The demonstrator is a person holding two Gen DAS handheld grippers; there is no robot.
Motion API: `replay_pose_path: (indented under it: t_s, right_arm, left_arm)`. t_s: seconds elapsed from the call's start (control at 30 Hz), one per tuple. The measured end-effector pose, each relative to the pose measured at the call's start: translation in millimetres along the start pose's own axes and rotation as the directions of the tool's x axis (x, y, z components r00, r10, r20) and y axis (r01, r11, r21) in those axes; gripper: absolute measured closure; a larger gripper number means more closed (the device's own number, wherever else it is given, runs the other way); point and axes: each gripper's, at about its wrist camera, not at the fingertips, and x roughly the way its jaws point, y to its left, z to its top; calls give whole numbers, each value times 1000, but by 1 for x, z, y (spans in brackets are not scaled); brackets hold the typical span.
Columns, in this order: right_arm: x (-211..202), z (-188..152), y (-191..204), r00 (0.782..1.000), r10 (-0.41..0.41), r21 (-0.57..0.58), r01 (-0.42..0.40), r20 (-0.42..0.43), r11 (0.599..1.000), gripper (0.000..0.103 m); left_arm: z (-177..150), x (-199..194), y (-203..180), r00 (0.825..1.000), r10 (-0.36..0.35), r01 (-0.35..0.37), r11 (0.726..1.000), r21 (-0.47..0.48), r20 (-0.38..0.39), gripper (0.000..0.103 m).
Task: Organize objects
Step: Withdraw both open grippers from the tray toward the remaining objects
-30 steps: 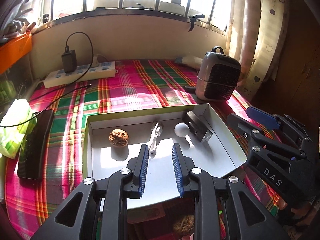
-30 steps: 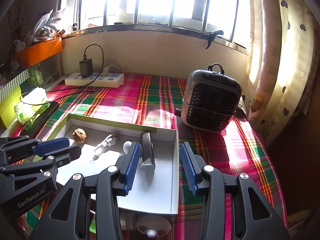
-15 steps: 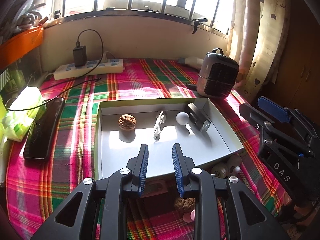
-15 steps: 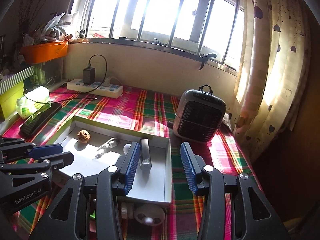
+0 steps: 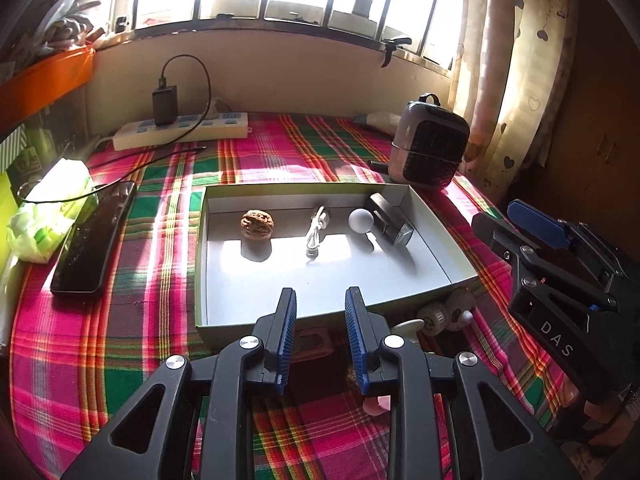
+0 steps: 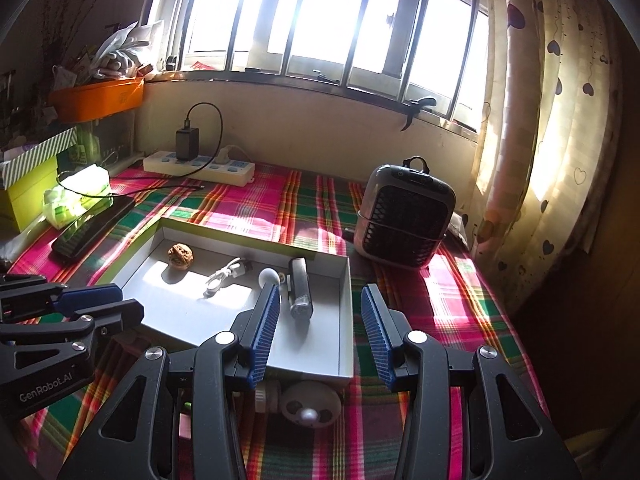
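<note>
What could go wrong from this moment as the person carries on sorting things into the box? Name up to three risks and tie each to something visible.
1. Several small items lie tucked against the box's near wall, partly hidden; a reaching hand-held gripper might nudge the box instead.
2. The white ball rests loose beside the dark bar; a bump could send it rolling.
3. The other hand-held gripper hovers close by, so they might collide.

A pink, green and yellow plaid cloth (image 5: 132, 320) covers the worktop. The tray (image 5: 444, 248) ahead of the left gripper (image 5: 320, 336) is grey inside, holding a brown walnut (image 5: 257, 224) and white ball (image 5: 361, 221). Gripper pads (image 5: 287, 340) are blue.
</note>
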Motion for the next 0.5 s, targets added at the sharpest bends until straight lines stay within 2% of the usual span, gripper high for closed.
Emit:
replay_pose_path:
  t_s: [0.27, 0.5]
  right_arm:
    - [-4, -20, -12, 997, 75, 58, -73, -29, 996, 59]
    - [-5, -38, -19, 987, 147, 97, -140, -70, 985, 59]
  left_arm:
    - [-16, -3, 2, 999, -35, 35, 999, -15, -22, 74]
    - [-29, -7, -4, 995, -95, 95, 995, 13, -44, 71]
